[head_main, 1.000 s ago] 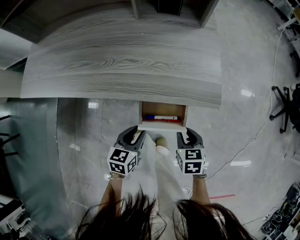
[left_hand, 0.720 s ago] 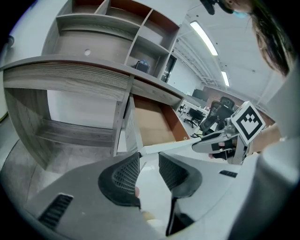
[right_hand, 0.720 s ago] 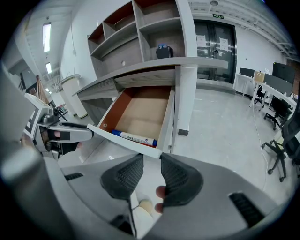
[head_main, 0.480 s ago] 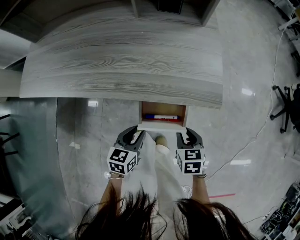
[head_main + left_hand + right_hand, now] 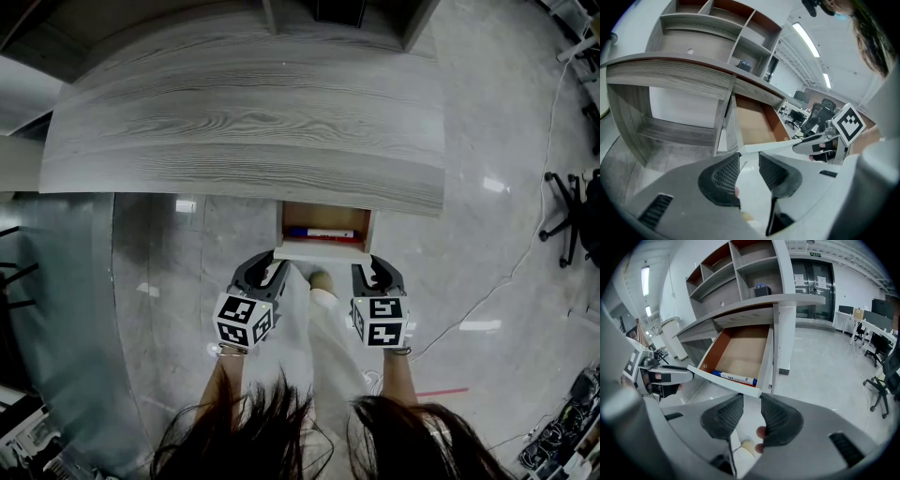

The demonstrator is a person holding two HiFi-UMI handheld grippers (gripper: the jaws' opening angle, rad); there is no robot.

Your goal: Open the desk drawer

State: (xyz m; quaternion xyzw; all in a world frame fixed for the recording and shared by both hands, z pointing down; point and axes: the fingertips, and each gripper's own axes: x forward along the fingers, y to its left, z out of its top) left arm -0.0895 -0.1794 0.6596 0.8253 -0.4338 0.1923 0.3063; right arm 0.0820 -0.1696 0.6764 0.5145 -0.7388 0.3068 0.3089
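The desk drawer stands pulled out from under the grey wood desk. Its brown inside holds a blue and red marker pen. My left gripper sits at the left corner of the white drawer front, jaws apart, with that corner just at its fingertips. My right gripper is at the right corner, jaws also apart. Neither clamps the panel. Each gripper shows in the other's view: the right gripper, the left gripper.
Open shelves rise above the desk. The person's legs and a shoe are between the grippers on the glossy floor. A black office chair and a cable lie to the right. More desks and chairs stand beyond.
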